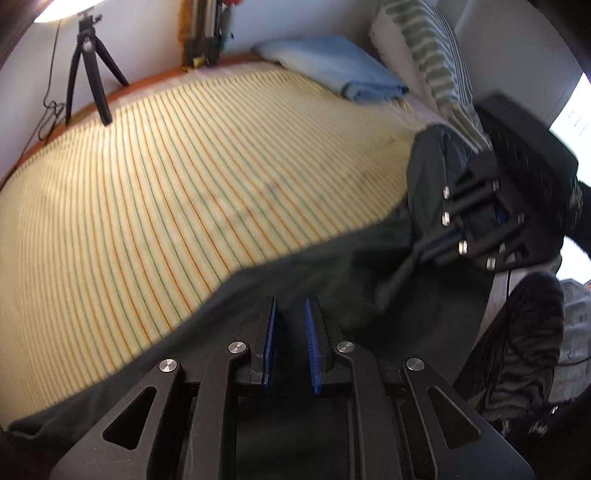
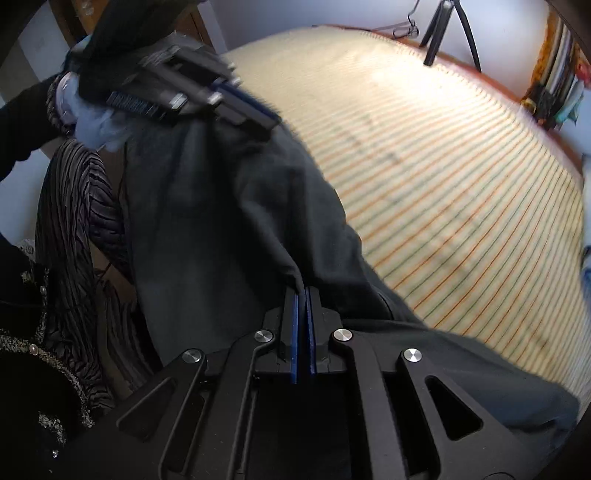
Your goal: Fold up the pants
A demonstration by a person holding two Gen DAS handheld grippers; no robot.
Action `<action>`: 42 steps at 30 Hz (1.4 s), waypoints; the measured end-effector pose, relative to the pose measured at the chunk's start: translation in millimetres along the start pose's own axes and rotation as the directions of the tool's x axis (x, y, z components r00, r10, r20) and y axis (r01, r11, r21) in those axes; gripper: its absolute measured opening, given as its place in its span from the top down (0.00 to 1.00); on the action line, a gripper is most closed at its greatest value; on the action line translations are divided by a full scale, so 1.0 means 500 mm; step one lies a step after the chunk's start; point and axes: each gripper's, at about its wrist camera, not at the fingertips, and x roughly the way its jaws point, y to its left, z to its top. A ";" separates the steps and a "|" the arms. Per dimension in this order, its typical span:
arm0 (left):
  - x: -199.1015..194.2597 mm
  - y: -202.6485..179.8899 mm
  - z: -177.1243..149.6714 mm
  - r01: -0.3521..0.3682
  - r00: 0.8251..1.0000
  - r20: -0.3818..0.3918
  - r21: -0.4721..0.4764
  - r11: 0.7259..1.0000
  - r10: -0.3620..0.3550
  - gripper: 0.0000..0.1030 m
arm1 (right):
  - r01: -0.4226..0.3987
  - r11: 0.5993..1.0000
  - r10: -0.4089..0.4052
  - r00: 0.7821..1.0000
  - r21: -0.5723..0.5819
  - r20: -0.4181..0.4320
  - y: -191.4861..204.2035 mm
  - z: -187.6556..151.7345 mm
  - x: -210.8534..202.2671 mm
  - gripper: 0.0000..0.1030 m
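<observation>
Striped bed (image 1: 184, 184) fills both frames; dark pants (image 2: 221, 221) lie lower left, pinched by right tool (image 2: 303, 295) and left tool (image 2: 258, 110).

Striped mat (image 1: 184, 177) in cream, orange and green is covering the bed ahead of the tongs, wooden edge (image 1: 122, 86) showing at its far side. Black tripod (image 1: 88, 66) is standing far ahead-left, a lamp (image 1: 62, 7) glowing above it against the pale wall (image 1: 147, 37). Folded blue blanket (image 1: 332, 66) and a green-striped pillow (image 1: 432, 55) are lying far ahead-right. Bright window light (image 1: 572, 118) is coming in at far right.
</observation>
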 end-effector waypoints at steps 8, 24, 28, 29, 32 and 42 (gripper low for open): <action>0.001 -0.004 -0.046 -0.003 1.000 0.027 0.000 1.000 0.003 0.87 | -0.183 0.973 0.160 0.975 0.141 0.157 -0.058 0.045 -0.088 0.65; -0.049 -0.004 -0.072 -0.019 0.998 0.056 0.008 1.000 0.019 0.87 | -0.316 0.893 0.325 0.945 0.321 0.028 -0.076 0.128 0.065 0.80; -0.138 0.042 -0.096 -0.076 0.991 0.107 -0.066 0.995 0.083 0.86 | -0.237 0.945 0.227 0.972 0.228 0.069 -0.041 0.144 0.034 0.87; -0.156 0.058 -0.104 -0.100 0.987 0.114 -0.081 0.992 0.109 0.86 | -0.204 0.958 0.192 0.978 0.204 0.078 -0.038 0.154 0.029 0.88; -0.200 0.118 -0.132 -0.204 0.969 0.113 -0.144 0.968 0.221 0.86 | -0.087 0.984 0.072 0.993 0.158 0.098 -0.049 0.184 0.003 0.91; -0.138 0.309 -0.166 -0.368 0.924 -0.019 -0.309 0.877 0.381 0.86 | 0.186 0.966 -0.199 0.979 0.177 0.053 -0.159 0.261 0.064 0.92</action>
